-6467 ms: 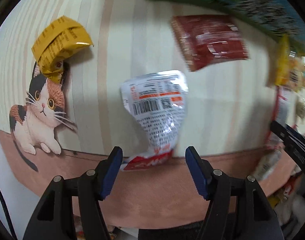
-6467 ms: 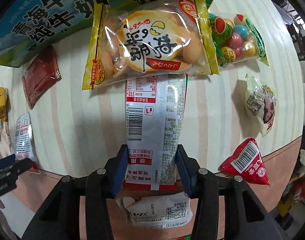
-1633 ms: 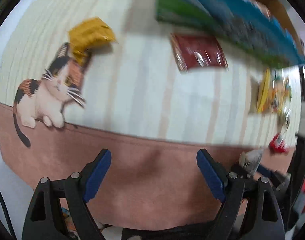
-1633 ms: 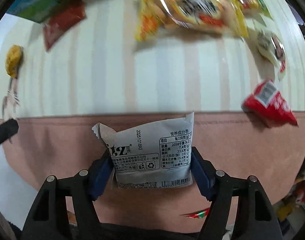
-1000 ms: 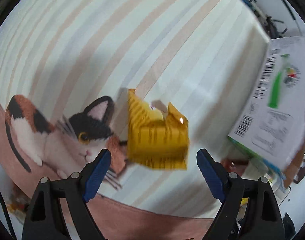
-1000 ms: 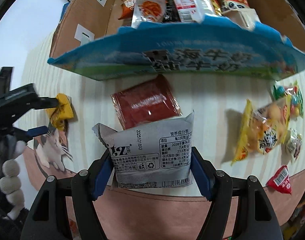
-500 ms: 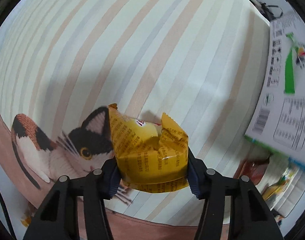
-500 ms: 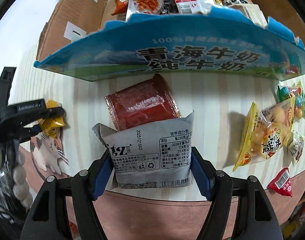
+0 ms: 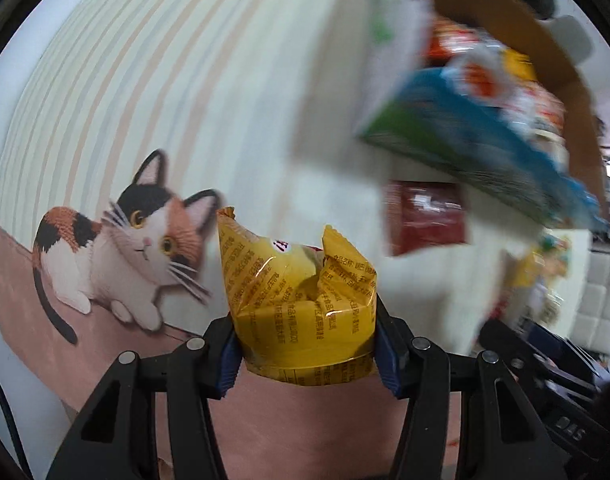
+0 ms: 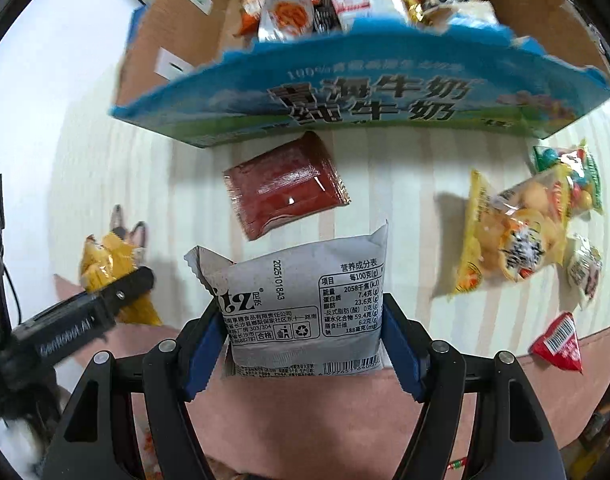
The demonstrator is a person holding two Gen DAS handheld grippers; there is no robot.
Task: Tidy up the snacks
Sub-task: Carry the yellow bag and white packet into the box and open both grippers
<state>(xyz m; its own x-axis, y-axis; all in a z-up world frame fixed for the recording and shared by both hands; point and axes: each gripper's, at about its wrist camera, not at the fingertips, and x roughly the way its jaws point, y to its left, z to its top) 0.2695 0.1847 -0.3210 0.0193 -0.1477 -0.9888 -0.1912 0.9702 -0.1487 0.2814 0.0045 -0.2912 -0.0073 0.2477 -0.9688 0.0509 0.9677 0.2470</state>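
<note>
My left gripper (image 9: 305, 350) is shut on a crumpled yellow snack packet (image 9: 301, 300) and holds it above the striped cloth; it also shows at the left of the right wrist view (image 10: 105, 268). My right gripper (image 10: 305, 346) is shut on a grey snack pack (image 10: 305, 304) and holds it in front of the blue milk carton box (image 10: 345, 108), which holds several snack packs. A dark red packet (image 10: 285, 184) lies on the cloth just before the box.
At the right lie a yellow egg-biscuit bag (image 10: 513, 224), a candy bag (image 10: 573, 176), a small white pack (image 10: 585, 272) and a red triangular pack (image 10: 561, 344). A printed cat (image 9: 121, 252) marks the cloth's left edge.
My left gripper has lifted the yellow packet off the cat print and swung right toward the box. My right gripper holds the grey pack a little nearer the box.
</note>
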